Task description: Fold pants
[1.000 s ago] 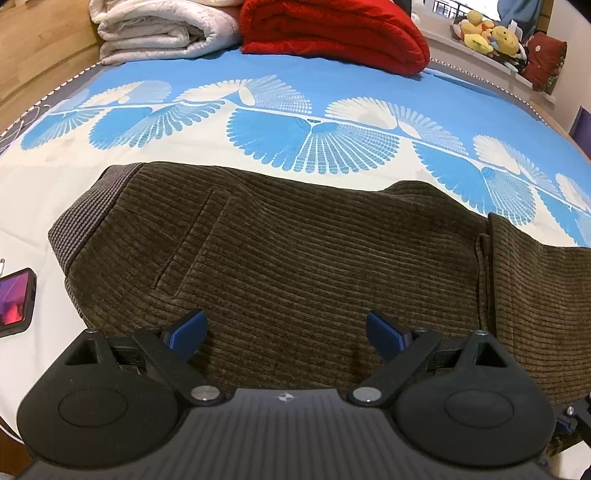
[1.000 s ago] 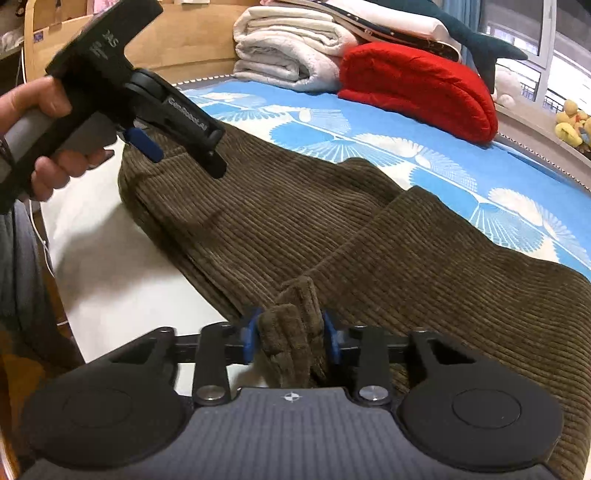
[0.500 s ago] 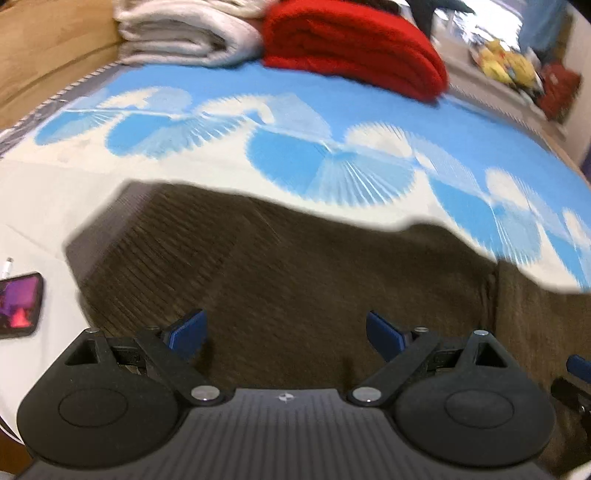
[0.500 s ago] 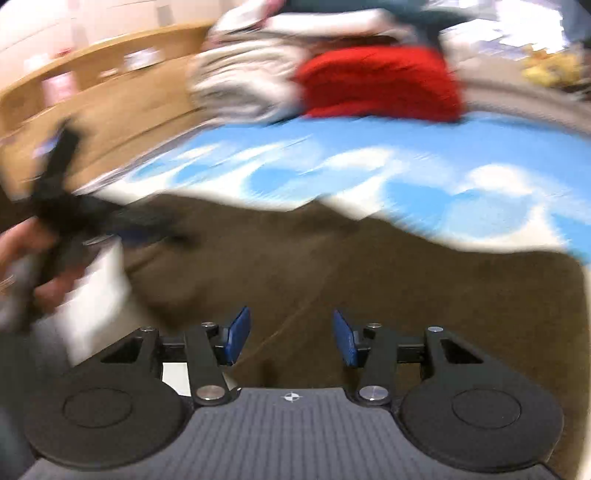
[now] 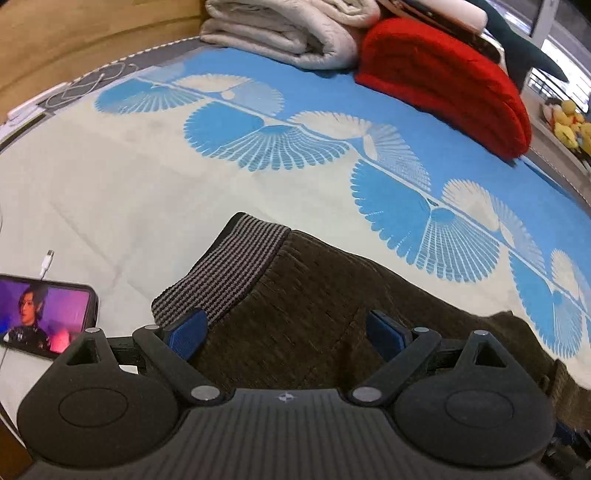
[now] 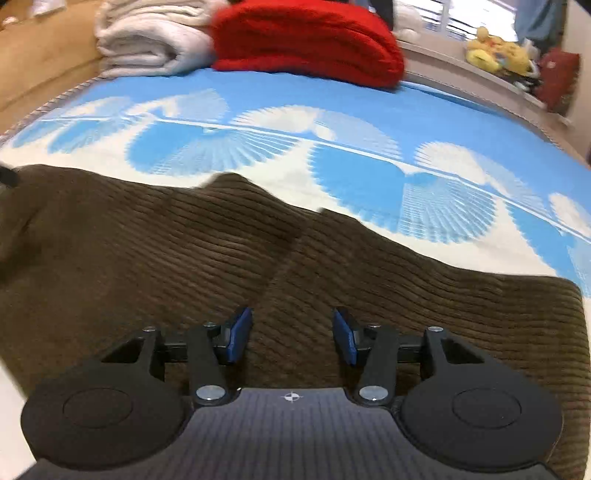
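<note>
Brown corduroy pants (image 5: 332, 295) lie flat on the bed, with a grey-striped ribbed waistband (image 5: 229, 273) at their left end. My left gripper (image 5: 286, 334) is open and empty, low over the pants just right of the waistband. In the right wrist view the pants (image 6: 184, 251) spread across the frame, one layer folded over another along a diagonal edge. My right gripper (image 6: 291, 334) is open and empty, just above the fabric near that edge.
The bed cover (image 5: 258, 140) is blue and white with fan patterns. A phone (image 5: 40, 317) with a lit screen and a cable lies left of the waistband. Folded white blankets (image 5: 288, 33) and a red blanket (image 5: 443, 77) sit at the far side. Plush toys (image 6: 491, 51) line the ledge.
My right gripper has let go of the bunched pants fabric and opened. My left gripper has swung left toward the waistband end. Both stayed low over the pants.
</note>
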Available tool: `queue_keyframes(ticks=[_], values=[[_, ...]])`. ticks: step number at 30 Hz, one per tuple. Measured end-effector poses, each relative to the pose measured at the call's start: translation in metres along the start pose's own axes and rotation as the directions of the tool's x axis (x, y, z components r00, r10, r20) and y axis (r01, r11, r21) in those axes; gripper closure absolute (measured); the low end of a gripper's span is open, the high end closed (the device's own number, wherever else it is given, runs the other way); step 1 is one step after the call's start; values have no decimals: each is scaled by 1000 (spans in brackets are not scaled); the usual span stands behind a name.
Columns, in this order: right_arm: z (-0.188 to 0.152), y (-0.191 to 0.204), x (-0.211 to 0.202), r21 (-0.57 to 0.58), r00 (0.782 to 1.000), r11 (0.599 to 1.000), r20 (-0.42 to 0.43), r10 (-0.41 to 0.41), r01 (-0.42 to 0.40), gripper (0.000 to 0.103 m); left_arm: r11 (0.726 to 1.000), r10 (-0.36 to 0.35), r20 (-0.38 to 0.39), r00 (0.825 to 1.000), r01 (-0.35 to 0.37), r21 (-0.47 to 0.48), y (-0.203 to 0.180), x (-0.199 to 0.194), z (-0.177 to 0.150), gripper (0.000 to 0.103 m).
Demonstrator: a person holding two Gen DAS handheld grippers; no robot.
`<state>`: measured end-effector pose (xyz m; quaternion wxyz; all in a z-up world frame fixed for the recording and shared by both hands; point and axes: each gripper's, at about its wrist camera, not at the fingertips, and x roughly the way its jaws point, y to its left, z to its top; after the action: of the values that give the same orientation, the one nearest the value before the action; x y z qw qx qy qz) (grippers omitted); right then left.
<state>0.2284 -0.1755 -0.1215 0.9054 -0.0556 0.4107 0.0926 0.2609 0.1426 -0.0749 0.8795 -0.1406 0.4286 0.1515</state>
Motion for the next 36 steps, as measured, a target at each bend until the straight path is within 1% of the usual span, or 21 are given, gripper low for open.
queue_keyframes(ticks=[2, 3, 5, 8, 10, 14, 15, 16, 18, 19, 21, 24, 26, 27, 29, 30, 31, 33, 34, 35, 36], values=[[0, -11, -5, 58, 999, 997, 6, 46, -46, 82, 1000, -7, 7, 1000, 7, 17, 3, -1, -2, 8], [0, -19, -9, 99, 997, 992, 13, 75, -76, 86, 1000, -11, 7, 1000, 11, 17, 4, -1, -2, 8], [-2, -37, -18, 203, 989, 968, 33, 143, -147, 91, 1000, -15, 8, 1000, 15, 15, 4, -1, -4, 8], [-8, -53, -25, 257, 980, 945, 58, 192, -200, 95, 999, -30, 6, 1000, 30, 13, 1, -3, -6, 8], [-6, -59, -28, 270, 973, 934, 67, 223, -232, 95, 999, -39, 0, 999, 39, 10, -2, -2, -7, 8], [-5, -63, -51, 236, 942, 912, 102, 320, -335, 95, 999, -32, 5, 999, 32, 18, -5, -2, -9, 8], [-4, -61, -55, 217, 931, 906, 105, 349, -363, 95, 999, -27, 5, 1000, 27, 18, -6, -1, -9, 8], [-3, -57, -55, 198, 928, 906, 96, 360, -373, 95, 1000, -24, 4, 1000, 23, 15, -7, 0, -9, 8], [-2, -47, -47, 168, 941, 926, 54, 334, -338, 95, 1000, -18, -1, 1000, 18, 10, -8, 1, -9, 8], [-3, -41, -37, 146, 952, 941, 6, 307, -304, 95, 1000, -17, -4, 1000, 17, 9, -9, 2, -10, 8], [-3, -31, -19, 105, 968, 965, -40, 246, -241, 95, 1000, -19, -6, 1000, 19, 15, -11, 3, -10, 8], [2, -21, -11, 81, 978, 976, -30, 206, -203, 90, 999, -19, -2, 1000, 19, 30, -12, 3, -10, 8], [5, -14, -9, 59, 984, 983, -25, 178, -177, 78, 999, -21, -6, 1000, 21, 27, -11, 3, -10, 8], [4, -9, -10, 44, 988, 987, -21, 153, -152, 75, 999, -24, -9, 1000, 24, 22, -11, 4, -9, 8], [5, 0, -9, 19, 998, 998, -10, 67, -67, 54, 999, -32, -12, 999, 32, 13, -9, 4, -9, 8], [7, 3, -8, 15, 1000, 1000, -1, 20, -20, 50, 999, -36, -12, 999, 36, 11, -8, 4, -8, 8], [7, 6, -4, 11, 1000, 1000, -1, -20, 20, 42, 999, -38, -12, 999, 38, 11, -8, 3, -8, 8], [7, 10, 8, 1, 999, 1000, -37, -26, 26, 37, 999, -40, -12, 999, 40, 13, -8, 3, -9, 8], [4, 13, 13, -18, 999, 999, -36, -37, 36, 38, 999, -42, -13, 999, 42, 13, -7, 2, -9, 8], [2, 15, 16, -47, 998, 998, -22, -52, 51, 51, 999, -45, -14, 999, 45, 12, -7, 2, -9, 8], [1, 16, 18, -70, 998, 995, 0, -70, 70, 62, 999, -48, -14, 999, 49, 11, -6, 1, -9, 8]])
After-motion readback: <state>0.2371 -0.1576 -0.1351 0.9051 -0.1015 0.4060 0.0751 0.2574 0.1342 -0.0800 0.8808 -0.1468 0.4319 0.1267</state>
